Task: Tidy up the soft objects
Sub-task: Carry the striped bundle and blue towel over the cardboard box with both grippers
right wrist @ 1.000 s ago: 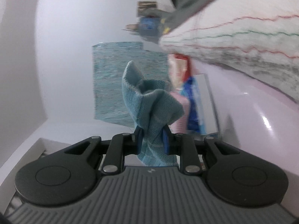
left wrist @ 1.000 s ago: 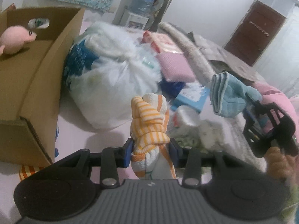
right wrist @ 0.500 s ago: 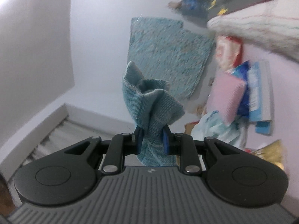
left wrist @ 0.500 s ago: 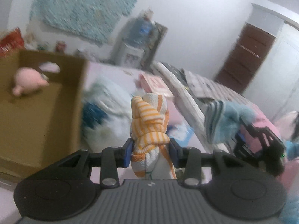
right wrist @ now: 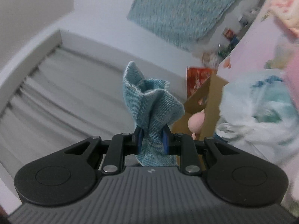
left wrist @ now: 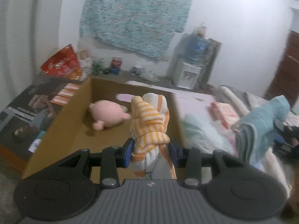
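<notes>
My left gripper (left wrist: 151,153) is shut on an orange-and-white striped cloth (left wrist: 149,123) and holds it over the open cardboard box (left wrist: 61,128). A pink plush toy (left wrist: 107,113) lies inside the box. My right gripper (right wrist: 152,140) is shut on a light blue cloth (right wrist: 149,104) and is held in the air, tilted. That blue cloth (left wrist: 259,125) and the right gripper (left wrist: 286,132) also show at the right edge of the left wrist view. The box (right wrist: 207,100) and the plush toy (right wrist: 196,123) show to the right in the right wrist view.
A white plastic bag (right wrist: 257,115) of soft things lies on the pink bed (left wrist: 190,100) right of the box. A pink patterned packet (left wrist: 224,110) lies further back. A red bag (left wrist: 61,65), bottles and a water dispenser (left wrist: 188,74) stand by the far wall.
Both grippers have swung left and up with their cloths. The left one has come from beside the box to over its opening. The right view has rotated and now faces the box.
</notes>
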Available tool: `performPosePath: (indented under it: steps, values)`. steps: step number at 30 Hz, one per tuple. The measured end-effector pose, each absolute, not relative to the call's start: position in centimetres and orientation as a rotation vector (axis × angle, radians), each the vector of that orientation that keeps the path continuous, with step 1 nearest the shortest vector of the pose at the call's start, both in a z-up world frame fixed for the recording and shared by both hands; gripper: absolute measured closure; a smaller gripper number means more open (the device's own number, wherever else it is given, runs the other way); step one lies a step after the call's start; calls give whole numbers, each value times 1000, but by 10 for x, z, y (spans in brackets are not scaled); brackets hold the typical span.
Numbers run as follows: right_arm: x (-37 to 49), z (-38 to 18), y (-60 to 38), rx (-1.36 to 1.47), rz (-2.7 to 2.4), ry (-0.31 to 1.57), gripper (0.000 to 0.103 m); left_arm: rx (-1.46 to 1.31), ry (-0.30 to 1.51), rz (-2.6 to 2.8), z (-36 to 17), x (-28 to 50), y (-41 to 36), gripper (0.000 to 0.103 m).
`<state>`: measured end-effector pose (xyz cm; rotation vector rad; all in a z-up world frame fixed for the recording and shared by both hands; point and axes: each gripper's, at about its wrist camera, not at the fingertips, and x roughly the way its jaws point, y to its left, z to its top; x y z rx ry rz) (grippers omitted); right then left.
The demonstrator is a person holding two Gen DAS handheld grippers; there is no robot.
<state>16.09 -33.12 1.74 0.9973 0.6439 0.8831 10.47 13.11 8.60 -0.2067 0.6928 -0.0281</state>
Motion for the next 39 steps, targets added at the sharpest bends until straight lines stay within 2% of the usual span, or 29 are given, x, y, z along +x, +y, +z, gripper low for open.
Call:
performPosePath:
  steps: [10, 19, 28, 39]
  values:
    - [267, 32, -225, 766, 916, 924, 83, -121, 821, 2, 52, 221, 166, 62]
    - [331, 40, -142, 484, 812, 1122, 83, -139, 847, 96, 30, 281, 197, 62]
    - [361, 23, -68, 287, 663, 1263, 83, -147, 849, 91, 24, 285, 207, 62]
    - [407, -22, -26, 306, 522, 1348, 78, -125, 858, -46, 27, 258, 198, 62]
